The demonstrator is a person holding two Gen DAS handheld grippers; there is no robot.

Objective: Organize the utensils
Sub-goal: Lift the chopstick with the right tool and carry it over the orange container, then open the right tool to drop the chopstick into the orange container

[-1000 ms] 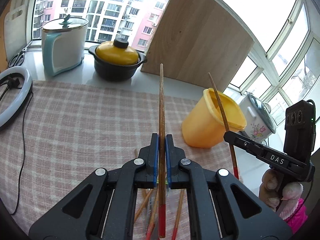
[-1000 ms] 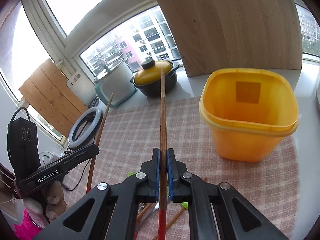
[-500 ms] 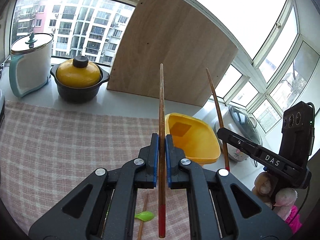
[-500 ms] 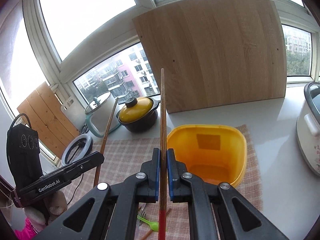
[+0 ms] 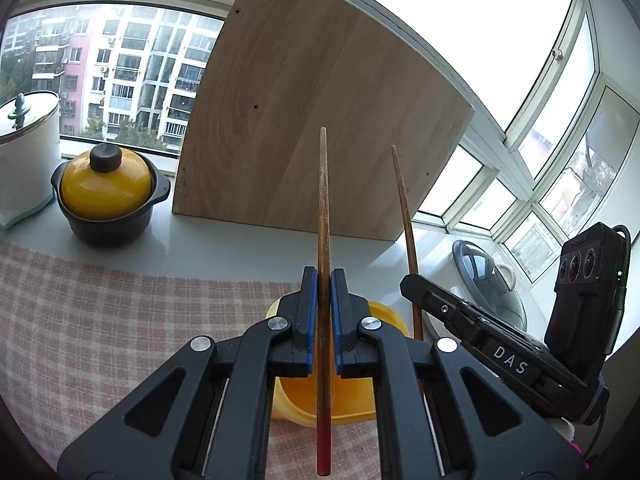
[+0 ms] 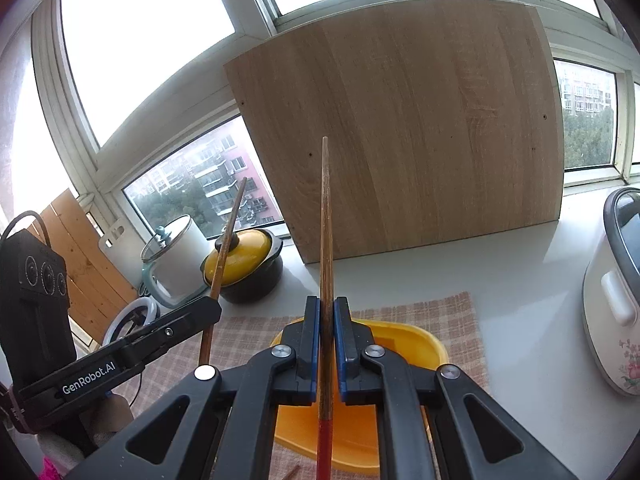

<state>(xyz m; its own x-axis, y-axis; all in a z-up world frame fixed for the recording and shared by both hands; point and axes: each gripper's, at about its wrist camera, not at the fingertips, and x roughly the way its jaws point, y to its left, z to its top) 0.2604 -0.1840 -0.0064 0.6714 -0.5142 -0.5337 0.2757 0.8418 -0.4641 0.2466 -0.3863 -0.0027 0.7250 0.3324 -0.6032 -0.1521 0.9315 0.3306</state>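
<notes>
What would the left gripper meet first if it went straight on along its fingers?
Probably the yellow tub just beyond the left gripper, which holds a chopstick; depth is unclear.

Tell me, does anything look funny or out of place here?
Only the big wooden board: it leans on the window and hides part of the glass. Each gripper, left gripper and right gripper, neatly pinches one chopstick above the yellow tub.

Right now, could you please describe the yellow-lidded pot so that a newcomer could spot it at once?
Find the big wooden board leaning against the window. On the sill just left of its lower corner sits a squat black pot with a domed yellow lid and dark knob. Its taller neighbour, the white canister, has a glass lid; the yellow container on the checked cloth is open plastic.
</notes>
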